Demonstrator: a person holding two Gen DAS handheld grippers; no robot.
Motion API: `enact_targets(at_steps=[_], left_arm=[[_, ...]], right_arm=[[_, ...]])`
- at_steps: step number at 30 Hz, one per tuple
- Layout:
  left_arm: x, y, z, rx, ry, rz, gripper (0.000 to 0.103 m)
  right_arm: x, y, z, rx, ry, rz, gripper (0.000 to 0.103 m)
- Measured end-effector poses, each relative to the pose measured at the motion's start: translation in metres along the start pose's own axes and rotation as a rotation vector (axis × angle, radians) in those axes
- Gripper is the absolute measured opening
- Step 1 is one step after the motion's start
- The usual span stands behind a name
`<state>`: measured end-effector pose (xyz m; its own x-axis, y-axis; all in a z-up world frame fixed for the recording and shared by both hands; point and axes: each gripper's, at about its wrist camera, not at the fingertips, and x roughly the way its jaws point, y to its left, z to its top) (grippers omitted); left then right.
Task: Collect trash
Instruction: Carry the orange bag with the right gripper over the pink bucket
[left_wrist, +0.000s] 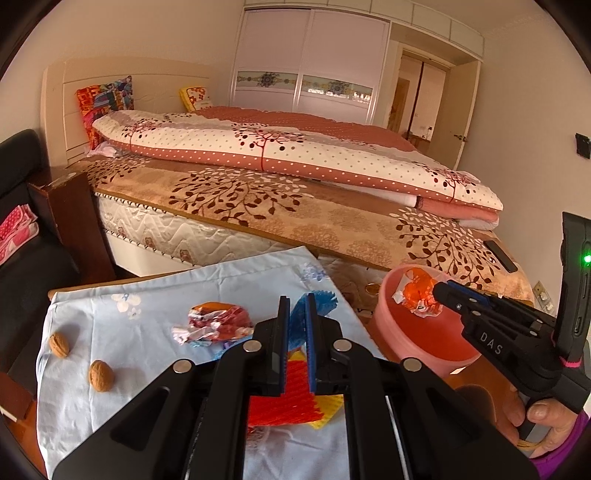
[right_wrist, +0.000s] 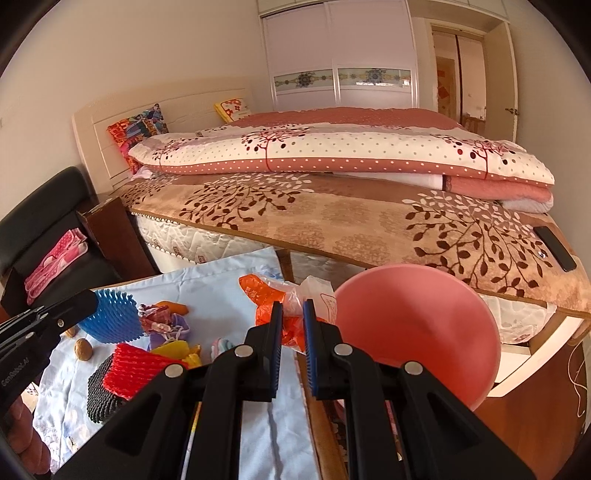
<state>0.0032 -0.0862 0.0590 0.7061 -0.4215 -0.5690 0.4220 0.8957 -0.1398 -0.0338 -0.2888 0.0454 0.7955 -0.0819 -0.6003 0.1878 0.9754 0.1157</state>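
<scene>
My left gripper (left_wrist: 297, 308) is shut on a blue foam net (left_wrist: 321, 302), held above the light blue cloth (left_wrist: 155, 295). Under it lie a red foam net (left_wrist: 282, 400) and a yellow scrap (left_wrist: 327, 411). A crumpled foil wrapper (left_wrist: 212, 323) sits to its left. My right gripper (right_wrist: 293, 315) is shut on an orange and clear plastic bag (right_wrist: 262, 291). In the left wrist view the right gripper (left_wrist: 439, 290) holds that bag (left_wrist: 419, 295) over the pink bowl (left_wrist: 406, 356). In the right wrist view the pink bowl (right_wrist: 417, 325) is just right of the fingers, and the left gripper (right_wrist: 86, 301) carries the blue foam net (right_wrist: 110, 314).
Two walnuts (left_wrist: 99, 374) rest on the cloth's left side. A black foam net (right_wrist: 98, 397) lies beside the red foam net (right_wrist: 136, 369). A bed (left_wrist: 295, 206) with a folded quilt runs behind the table. A dark phone (right_wrist: 554, 247) lies on the bed's corner. A black chair (left_wrist: 22, 258) stands at left.
</scene>
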Motion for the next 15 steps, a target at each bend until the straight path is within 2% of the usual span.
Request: enact_targets(at_steps=[15], left_arm=[[0.022, -0.062, 0.011, 0.088, 0.005, -0.08, 0.008]], right_arm=[[-0.001, -0.053, -0.009, 0.077, 0.009, -0.071, 0.011]])
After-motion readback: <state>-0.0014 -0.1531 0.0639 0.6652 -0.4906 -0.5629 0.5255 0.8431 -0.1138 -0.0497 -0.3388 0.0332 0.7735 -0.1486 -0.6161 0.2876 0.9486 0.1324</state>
